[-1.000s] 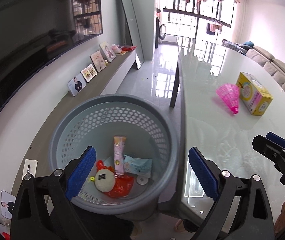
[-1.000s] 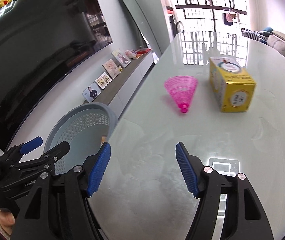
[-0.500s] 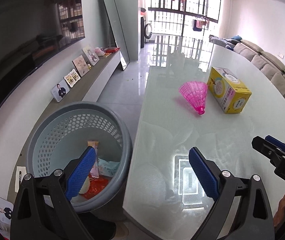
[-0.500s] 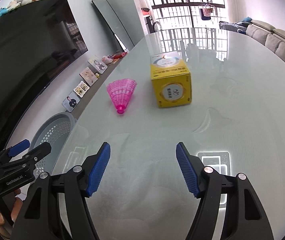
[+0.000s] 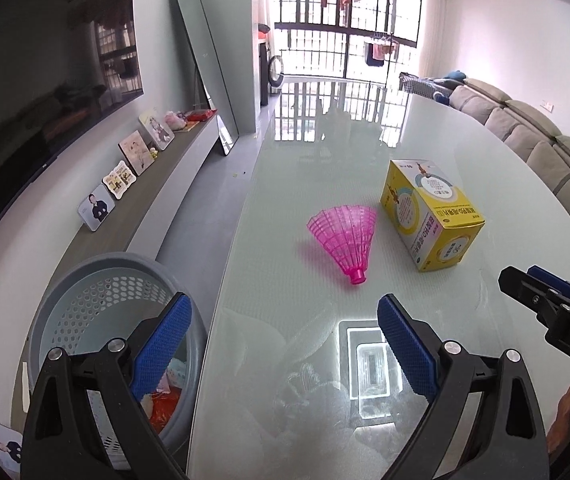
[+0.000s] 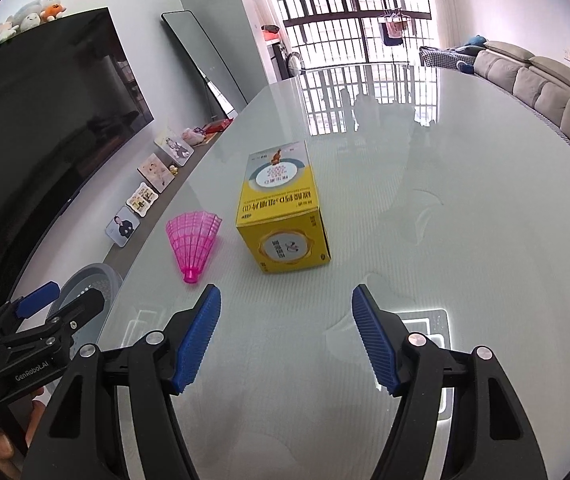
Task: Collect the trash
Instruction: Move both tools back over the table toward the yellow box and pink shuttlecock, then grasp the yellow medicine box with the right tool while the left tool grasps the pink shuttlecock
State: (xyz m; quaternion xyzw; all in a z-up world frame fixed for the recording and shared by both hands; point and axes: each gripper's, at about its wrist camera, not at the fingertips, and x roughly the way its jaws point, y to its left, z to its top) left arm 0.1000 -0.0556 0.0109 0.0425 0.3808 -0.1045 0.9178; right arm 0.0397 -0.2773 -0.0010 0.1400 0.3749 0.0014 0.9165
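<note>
On the glossy bench (image 6: 465, 208), the pink shuttlecock (image 6: 195, 242) lay on its side at eleven o'clock from the right claw (image 6: 287, 336), the yellow box (image 6: 283, 216) stood at twelve, and both this and the left claw (image 5: 283, 350) gaped wide, holding nothing.

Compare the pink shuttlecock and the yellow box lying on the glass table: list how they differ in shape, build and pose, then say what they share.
Shape: the pink shuttlecock is a flared cone; the yellow box is a squared block.
Build: the shuttlecock is see-through ribbed plastic; the box is opaque and printed.
Pose: the shuttlecock lies on its side, its nose toward the cameras; the box rests flat on a long face.
Shared: both lie apart on the glass table, and neither is held.
</note>
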